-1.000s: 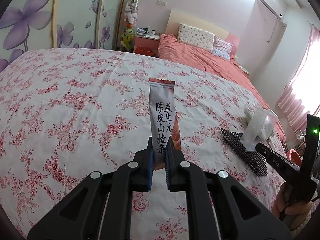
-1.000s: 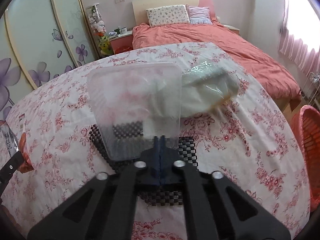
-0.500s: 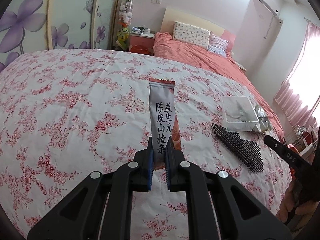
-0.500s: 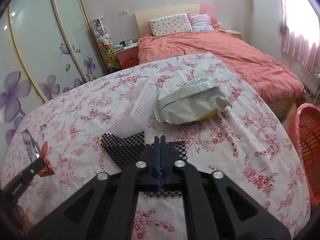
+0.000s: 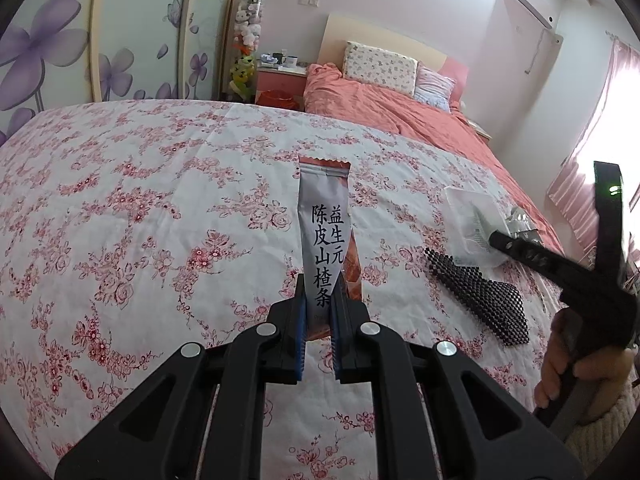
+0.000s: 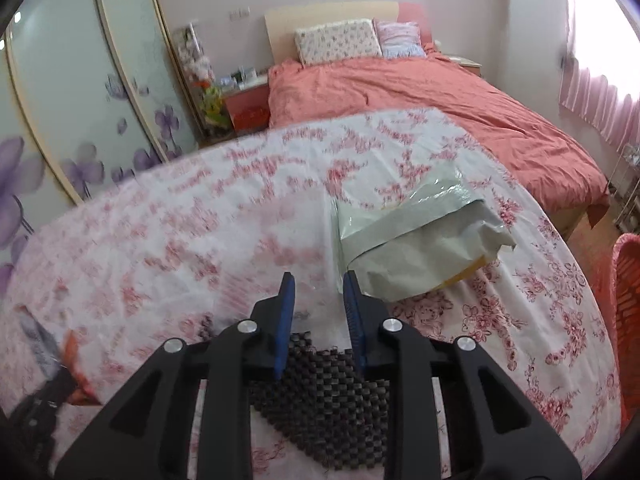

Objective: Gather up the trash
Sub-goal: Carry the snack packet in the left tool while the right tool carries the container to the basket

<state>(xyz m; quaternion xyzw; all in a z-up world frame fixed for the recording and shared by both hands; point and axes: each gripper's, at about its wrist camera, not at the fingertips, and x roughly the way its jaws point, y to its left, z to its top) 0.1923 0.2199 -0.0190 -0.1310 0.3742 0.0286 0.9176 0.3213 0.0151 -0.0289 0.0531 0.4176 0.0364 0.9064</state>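
while the left tool (image 5: 319,304) pinches an upright wrapper (image 5: 326,236), the right tool (image 6: 318,300) gapes.

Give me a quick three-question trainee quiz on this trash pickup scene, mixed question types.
1. True or false: the left gripper is clamped on the snack wrapper.
2. What lies nearest the right gripper? A) black mesh mat B) pillow C) red basket
3. Fill in: the grey mailer bag lies on the ______ bedspread.

Key: 1 true. 2 A. 3 floral.
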